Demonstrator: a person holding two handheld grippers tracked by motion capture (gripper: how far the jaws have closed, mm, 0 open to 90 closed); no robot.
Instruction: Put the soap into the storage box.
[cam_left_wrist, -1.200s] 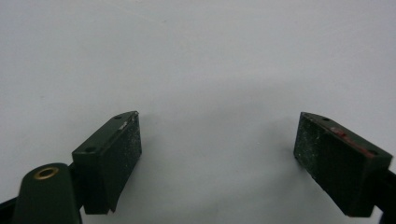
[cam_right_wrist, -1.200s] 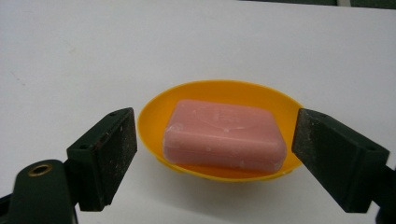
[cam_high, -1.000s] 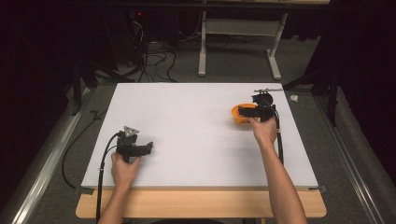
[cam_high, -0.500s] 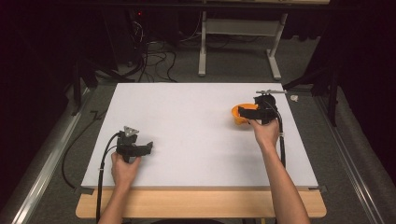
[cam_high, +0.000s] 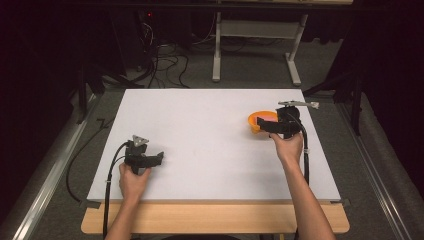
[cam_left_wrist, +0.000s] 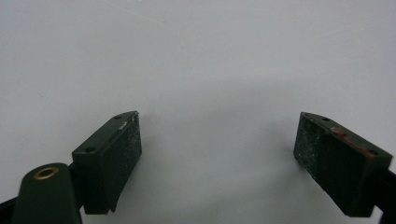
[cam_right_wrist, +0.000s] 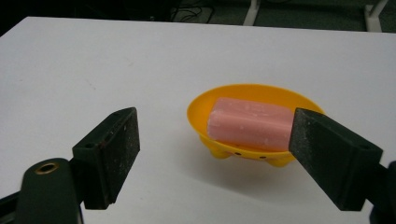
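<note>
The right claw (cam_right_wrist: 212, 154) stands released, its jaws spread wide and empty, low over the white tabletop (cam_right_wrist: 93, 70) and facing the yellow-orange soap dish (cam_right_wrist: 205, 109). I judge this the approach step, before any grasp. The pink soap bar (cam_right_wrist: 250, 122) lies flat inside the dish, just ahead of the claw and toward its right jaw, which overlaps the bar's end in the right gripper view. The next move calls for a shift toward that side and forward so the jaws straddle the bar. The left claw (cam_left_wrist: 217, 149), also released and empty, rests well apart at the tabletop's near left.
</note>
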